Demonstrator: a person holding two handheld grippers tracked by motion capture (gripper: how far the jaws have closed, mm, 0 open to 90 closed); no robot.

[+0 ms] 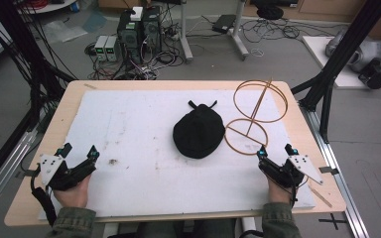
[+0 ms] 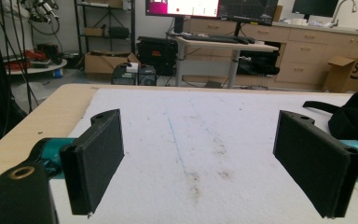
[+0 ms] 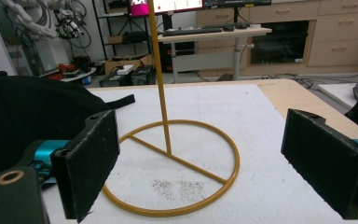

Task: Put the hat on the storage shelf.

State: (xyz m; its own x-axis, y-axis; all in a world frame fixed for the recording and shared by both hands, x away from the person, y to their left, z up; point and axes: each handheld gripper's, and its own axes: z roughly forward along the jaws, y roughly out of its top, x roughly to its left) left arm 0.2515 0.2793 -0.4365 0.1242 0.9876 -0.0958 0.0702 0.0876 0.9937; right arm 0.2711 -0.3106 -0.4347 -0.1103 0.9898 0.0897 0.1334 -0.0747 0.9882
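I hold my left gripper [image 1: 78, 151] low over the near left corner of the white foam sheet [image 1: 144, 148] that covers the bench [image 1: 59, 114], and its fingers [image 2: 95, 158] stand wide apart with nothing between them, only bare foam ahead. My right gripper [image 1: 276, 150] sits at the near right side of the sheet, its fingers [image 3: 91, 161] also spread wide and empty. Just ahead of them stands the yellow wire stand [image 1: 250, 119]: its base ring lies flat on the foam, a thin upright rod rises from the middle, and a larger ring sits at the top. The black cap [image 1: 199, 131] lies near the middle of the sheet, just beside the stand's base ring, well apart from my left gripper.
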